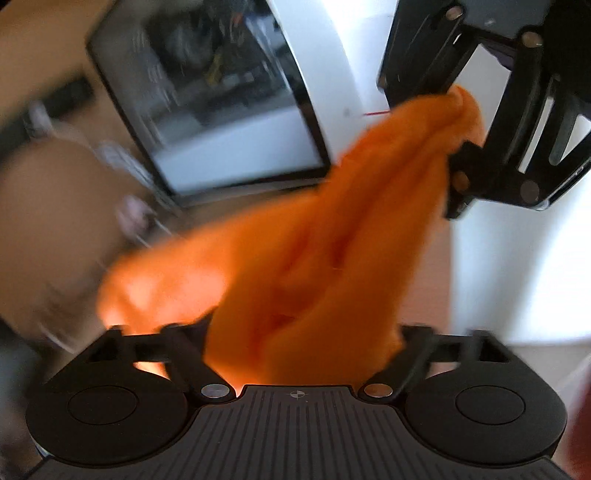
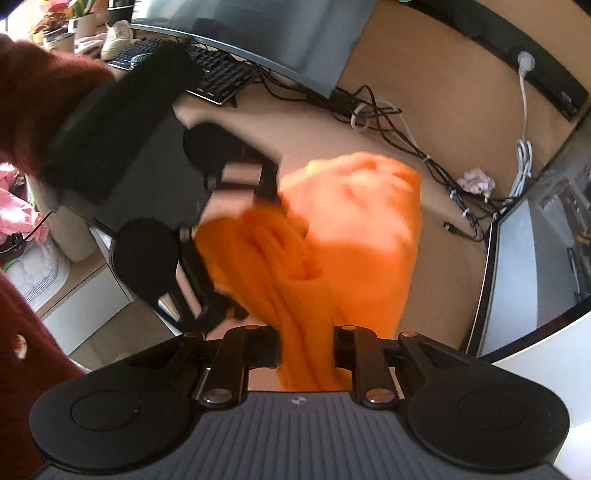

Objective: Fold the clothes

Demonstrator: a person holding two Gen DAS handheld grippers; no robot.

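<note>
An orange garment (image 1: 314, 240) hangs bunched between both grippers above the tan desk (image 2: 443, 92). My left gripper (image 1: 303, 332) has the thick lower bunch filling the whole gap between its fingers, which press on it from both sides; the cloth hides the tips. From the right wrist view the left gripper (image 2: 247, 254) comes in from the left and brackets the same bunch. My right gripper (image 2: 306, 347) is shut on a narrow rope of the orange garment (image 2: 354, 236). In the left wrist view the right gripper (image 1: 443, 136) pinches the garment's upper end at top right.
A monitor (image 2: 528, 266) stands at the right and another screen (image 2: 277, 33) at the back. A keyboard (image 2: 218, 74), tangled cables (image 2: 406, 129) and a crumpled tissue (image 2: 476, 181) lie on the desk. A dark red sleeve (image 2: 37, 92) holds the left gripper.
</note>
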